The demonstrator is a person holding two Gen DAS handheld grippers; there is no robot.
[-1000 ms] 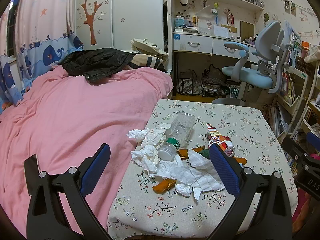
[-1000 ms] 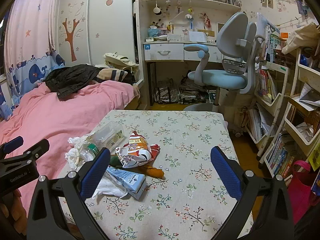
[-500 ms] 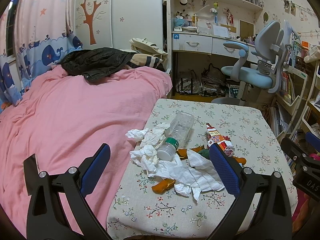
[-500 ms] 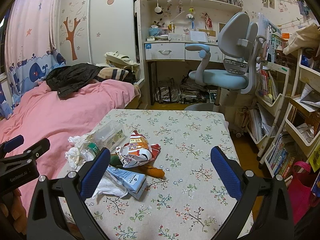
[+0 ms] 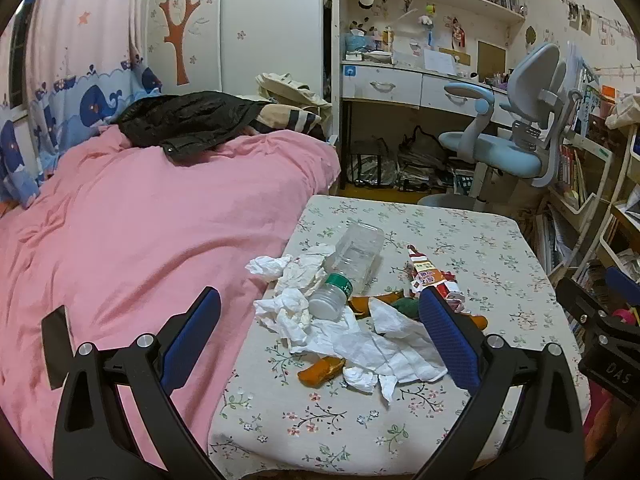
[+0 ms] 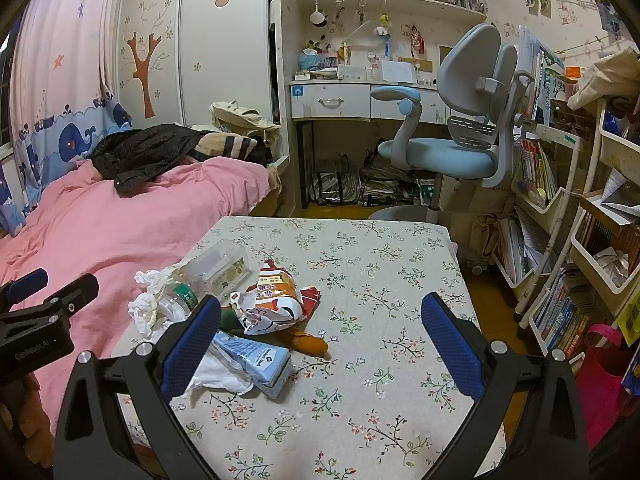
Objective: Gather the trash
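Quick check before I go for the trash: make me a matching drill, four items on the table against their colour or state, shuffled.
Things:
1. plastic bottle
2. snack bag
3. tissues
4. carton

States:
A. crumpled, white, in a heap by the bottle's cap
B. flattened, light blue, lying nearest the right claw
C. clear, lying on its side, green band at the neck
D. crumpled, red, orange and white print

Pairs: 1-C, 2-D, 3-A, 4-B
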